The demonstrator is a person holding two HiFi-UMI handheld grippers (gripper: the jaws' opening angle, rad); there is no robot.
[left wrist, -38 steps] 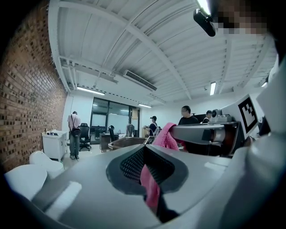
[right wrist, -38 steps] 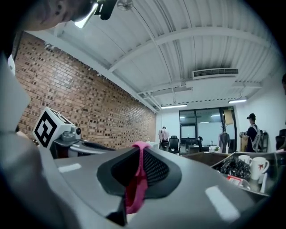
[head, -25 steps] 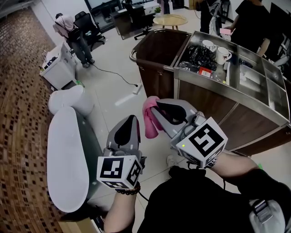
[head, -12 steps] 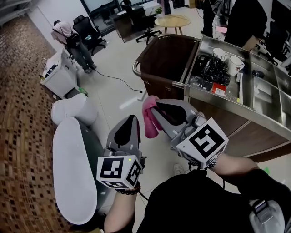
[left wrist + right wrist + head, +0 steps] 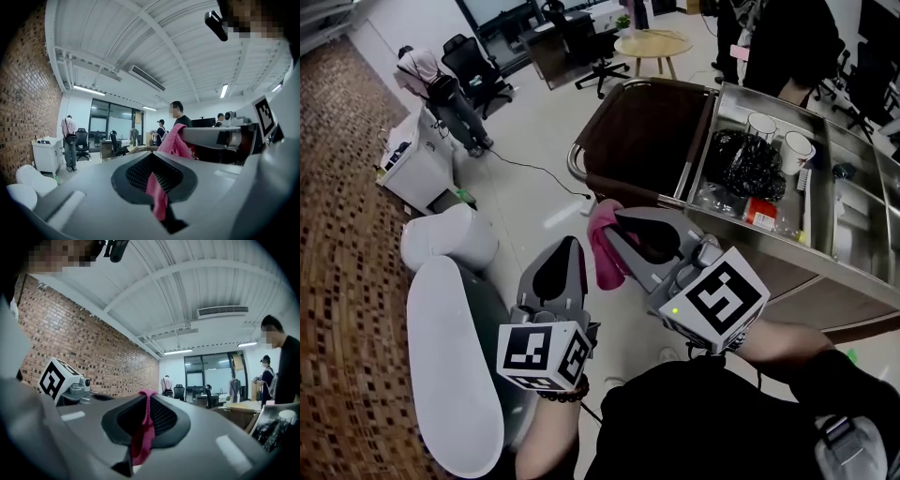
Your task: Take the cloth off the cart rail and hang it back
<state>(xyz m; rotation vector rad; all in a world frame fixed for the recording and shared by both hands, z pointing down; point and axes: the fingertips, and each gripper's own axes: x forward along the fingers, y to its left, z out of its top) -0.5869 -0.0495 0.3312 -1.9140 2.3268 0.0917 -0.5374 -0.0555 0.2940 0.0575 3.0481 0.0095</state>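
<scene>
Pale office floor fills the frame; the cart [image 5: 647, 131] stands upper right. At centre, the right gripper [image 5: 619, 221] is clamped on the pink cloth [image 5: 605, 251]. The left gripper [image 5: 572, 247] beside it pinches a corner, presumably keeping the cloth spread for draping on the nearby cart rail [image 5: 574, 161].

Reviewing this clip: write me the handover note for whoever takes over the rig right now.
Left gripper: shut on the pink cloth.
Right gripper: shut on the same cloth, close beside the left.
Cloth: off the cart rail, held in the air between both grippers, short of the cart.
Done: cloth taken off the rail.
Left: carry it to the rail, drape it over, open both grippers.
</scene>
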